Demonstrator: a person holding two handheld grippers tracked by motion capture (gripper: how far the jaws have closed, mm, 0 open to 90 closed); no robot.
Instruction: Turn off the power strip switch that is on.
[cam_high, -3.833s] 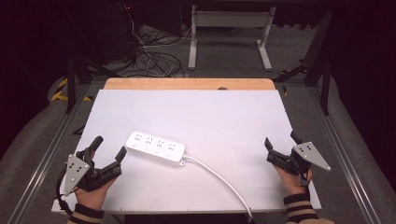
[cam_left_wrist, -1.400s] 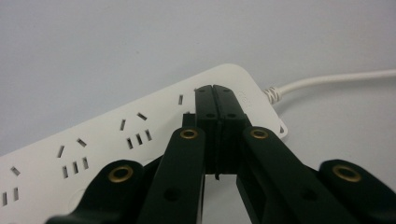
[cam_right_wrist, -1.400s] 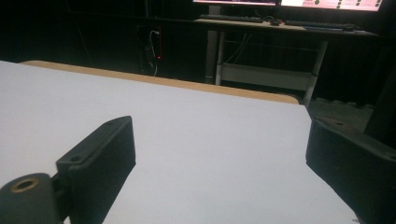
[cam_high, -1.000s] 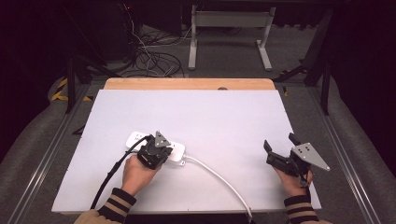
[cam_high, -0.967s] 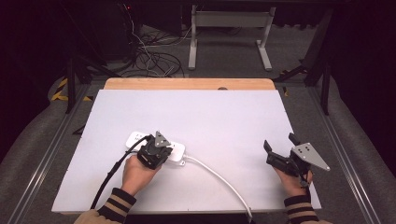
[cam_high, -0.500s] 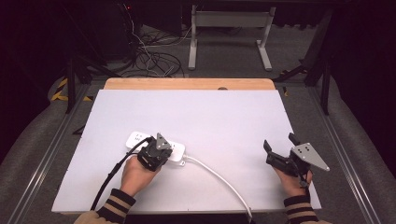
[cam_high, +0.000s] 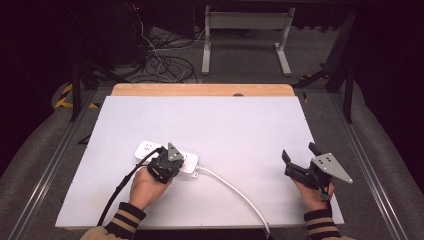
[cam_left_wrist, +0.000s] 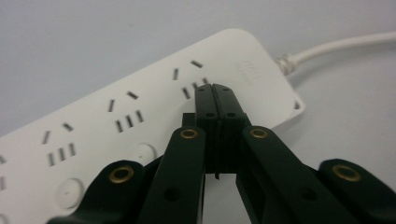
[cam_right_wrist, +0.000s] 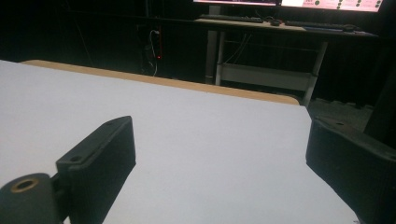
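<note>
White rigid plastic power strip (cam_high: 167, 156) with round switch buttons, lying left of centre on matte white table board (cam_high: 240, 125). Left gripper (cam_left_wrist: 215, 93) clenched empty, tips pressing near cord end. Probably light, hard, slippery: best pinched across narrow sides. Right gripper (cam_high: 299, 161) released, far right of strip.

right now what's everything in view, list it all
power strip: one, white, on the white table top under the left claw
strip cable: one, white, runs from the strip's right end to the near table edge
table top: one, white, wooden strip along its far edge
cables: a tangle, dark, on the floor beyond the table
stand: one, grey, on the floor behind the table
left claw: black, jaws together, tips over the strip's last socket
right claw: black, jaws apart, over the table's right side
</note>
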